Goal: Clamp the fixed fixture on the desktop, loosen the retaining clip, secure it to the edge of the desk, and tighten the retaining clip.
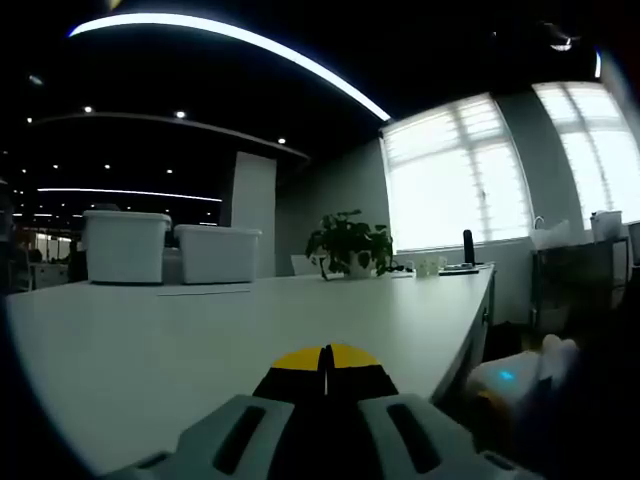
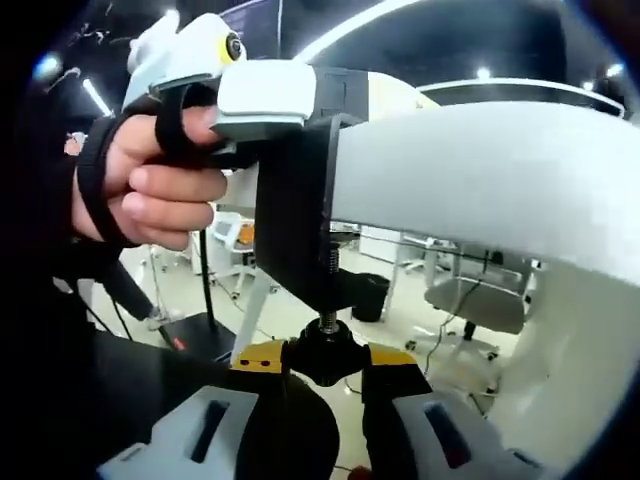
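A rigid black clamp fixture (image 2: 296, 215) sits on the white desk edge (image 2: 480, 180). The right gripper (image 2: 325, 365) pinches its small, likely slippery screw knob (image 2: 322, 355); the left gripper (image 1: 326, 362) is closed over the desktop.

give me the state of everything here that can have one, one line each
left tool: shut, yellow tips together above the desk
right tool: shut on the clamp knob, from below
black clamp: hooked over the desk edge, screw pointing down
person's hand: wrapped around the other tool's handle beside the clamp
ceiling light strip: on
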The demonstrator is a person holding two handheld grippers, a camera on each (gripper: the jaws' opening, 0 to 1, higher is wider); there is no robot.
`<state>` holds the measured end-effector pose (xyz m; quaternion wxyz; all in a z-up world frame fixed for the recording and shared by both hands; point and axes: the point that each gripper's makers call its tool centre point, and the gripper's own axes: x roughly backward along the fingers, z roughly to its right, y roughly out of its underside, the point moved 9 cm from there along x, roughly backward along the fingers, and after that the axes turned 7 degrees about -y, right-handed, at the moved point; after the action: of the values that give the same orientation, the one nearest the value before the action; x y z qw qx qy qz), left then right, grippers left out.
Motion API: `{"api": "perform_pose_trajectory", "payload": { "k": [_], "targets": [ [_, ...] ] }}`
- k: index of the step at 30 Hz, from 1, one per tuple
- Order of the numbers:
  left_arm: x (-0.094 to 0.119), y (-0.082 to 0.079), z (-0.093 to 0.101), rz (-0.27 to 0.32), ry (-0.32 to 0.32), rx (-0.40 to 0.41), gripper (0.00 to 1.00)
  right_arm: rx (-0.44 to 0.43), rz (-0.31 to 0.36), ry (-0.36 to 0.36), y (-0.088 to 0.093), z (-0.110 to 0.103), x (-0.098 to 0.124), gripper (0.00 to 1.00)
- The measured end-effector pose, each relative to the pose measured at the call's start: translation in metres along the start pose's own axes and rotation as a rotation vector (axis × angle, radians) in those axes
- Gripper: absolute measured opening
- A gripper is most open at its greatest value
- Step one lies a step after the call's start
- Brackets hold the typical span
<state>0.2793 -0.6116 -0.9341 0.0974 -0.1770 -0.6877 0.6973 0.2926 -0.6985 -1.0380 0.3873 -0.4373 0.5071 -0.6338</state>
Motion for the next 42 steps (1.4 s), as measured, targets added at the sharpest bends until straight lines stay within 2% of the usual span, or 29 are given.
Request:
{"api": "perform_pose_trajectory", "payload": {
  "k": [3,4,5,6,8,11,14,19,22,24,28,33,34,39,42],
  "targets": [
    [0.0,0.0,0.0,-0.001,-0.002,0.001,0.01,0.0,0.007,-0.084,0.001,0.005,-0.001,0.25],
    [-0.001,0.0,0.0,-0.001,-0.002,0.001,0.01,0.007,0.02,-0.08,0.001,0.006,-0.001,0.25],
    [-0.001,0.001,0.0,-0.002,-0.002,0.002,0.01,0.067,-0.02,-0.098,0.003,0.008,0.0,0.25],
    [-0.001,0.001,0.0,-0.001,-0.003,0.001,0.01,0.037,0.0,-0.085,0.002,0.009,0.0,0.25],
    [-0.001,0.001,0.0,-0.001,-0.003,0.002,0.01,0.025,-0.001,-0.082,0.002,0.008,-0.001,0.26],
    [-0.002,0.001,0.0,-0.001,-0.003,0.002,0.01,0.046,-0.004,-0.057,0.002,0.007,-0.002,0.26],
    [-0.002,0.001,0.0,-0.004,0.002,0.003,0.01,0.032,-0.024,-0.018,-0.001,0.001,0.001,0.26],
    [-0.002,0.001,0.0,-0.004,0.007,0.004,0.01,-0.019,-0.015,0.129,-0.004,-0.01,0.018,0.27],
    [-0.002,0.0,0.001,-0.003,0.01,0.004,0.01,-0.088,0.013,0.24,-0.004,-0.019,0.024,0.36],
    [-0.002,0.0,0.001,-0.001,0.015,0.002,0.01,-0.104,0.004,0.329,-0.002,-0.026,0.022,0.42],
    [-0.001,0.0,0.001,0.006,0.018,-0.004,0.01,-0.083,-0.031,0.534,0.0,-0.041,0.011,0.44],
    [-0.001,0.0,0.001,0.012,0.021,-0.009,0.01,-0.055,-0.027,0.704,-0.002,-0.052,-0.006,0.46],
    [-0.001,0.0,0.001,0.013,0.022,-0.01,0.01,-0.072,-0.021,0.725,-0.003,-0.053,-0.008,0.46],
    [-0.001,0.0,0.001,0.016,0.033,-0.01,0.01,-0.12,-0.023,0.706,-0.005,-0.046,-0.017,0.44],
    [0.0,-0.001,0.001,0.017,0.035,-0.011,0.01,-0.121,-0.023,0.711,-0.007,-0.042,-0.018,0.35]
  ]
}}
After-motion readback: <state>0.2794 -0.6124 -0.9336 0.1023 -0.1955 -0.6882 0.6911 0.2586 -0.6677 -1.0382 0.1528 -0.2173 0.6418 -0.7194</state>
